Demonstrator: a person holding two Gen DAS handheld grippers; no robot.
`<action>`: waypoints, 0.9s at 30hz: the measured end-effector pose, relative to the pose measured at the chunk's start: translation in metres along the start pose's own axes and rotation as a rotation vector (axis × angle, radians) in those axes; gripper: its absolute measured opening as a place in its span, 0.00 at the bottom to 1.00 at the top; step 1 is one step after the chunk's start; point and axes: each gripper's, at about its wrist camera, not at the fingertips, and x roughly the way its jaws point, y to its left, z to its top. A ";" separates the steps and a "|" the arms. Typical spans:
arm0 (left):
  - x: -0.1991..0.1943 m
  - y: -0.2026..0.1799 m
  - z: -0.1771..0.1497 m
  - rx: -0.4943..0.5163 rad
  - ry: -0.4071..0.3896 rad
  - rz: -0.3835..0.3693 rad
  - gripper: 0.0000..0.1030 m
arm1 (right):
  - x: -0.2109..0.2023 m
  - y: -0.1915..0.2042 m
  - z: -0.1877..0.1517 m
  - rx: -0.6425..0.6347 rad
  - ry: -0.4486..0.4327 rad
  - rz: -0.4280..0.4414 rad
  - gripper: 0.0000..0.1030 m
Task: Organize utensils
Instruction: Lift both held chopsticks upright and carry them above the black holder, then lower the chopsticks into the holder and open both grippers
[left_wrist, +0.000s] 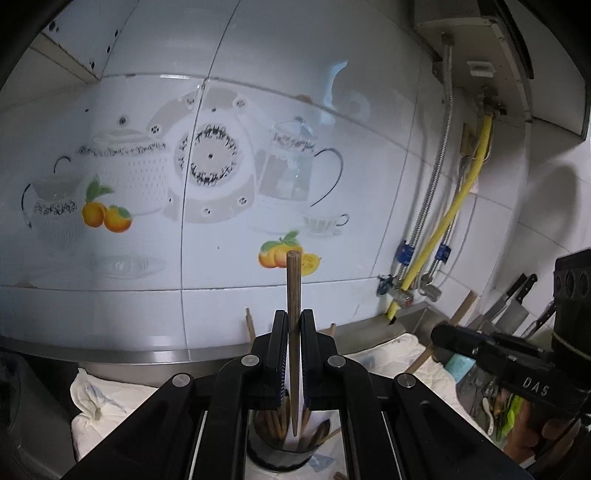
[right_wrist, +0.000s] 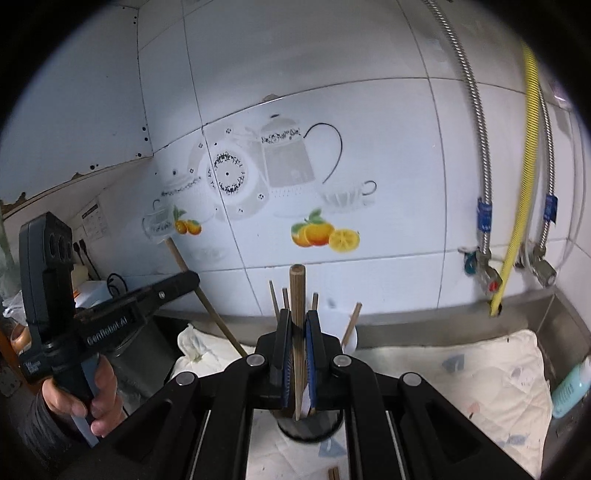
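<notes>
Chopstick (left_wrist: 293, 332) in my left gripper (left_wrist: 294, 325): pads pinched on its shaft, rod upright, blunt end at 12 o'clock, thin tip at 6 o'clock hanging over the dark utensil cup (left_wrist: 279, 448). More brown chopsticks stand inside that cup. My right gripper (right_wrist: 297, 328) likewise pinches a second chopstick (right_wrist: 297, 332), upright, its tip at the mouth of the same cup (right_wrist: 308, 426). In the right wrist view I see the left gripper at 9 o'clock, a hand (right_wrist: 86, 400) on its handle. White cloth (right_wrist: 491, 373) covers the counter at 3 o'clock. Knives (left_wrist: 515, 302) lean at 3 o'clock in the left view. Yellow hose (right_wrist: 524, 177) on tiled wall (right_wrist: 388, 184), 2 o'clock.
</notes>
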 end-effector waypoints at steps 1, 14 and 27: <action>0.003 0.002 -0.002 -0.005 0.005 0.000 0.06 | 0.003 0.000 0.000 -0.003 -0.006 -0.006 0.09; 0.063 0.033 -0.040 -0.025 0.171 0.043 0.06 | 0.057 -0.010 -0.030 0.009 0.145 -0.032 0.09; 0.093 0.057 -0.060 -0.117 0.244 0.038 0.08 | 0.057 -0.018 -0.041 0.034 0.193 -0.029 0.22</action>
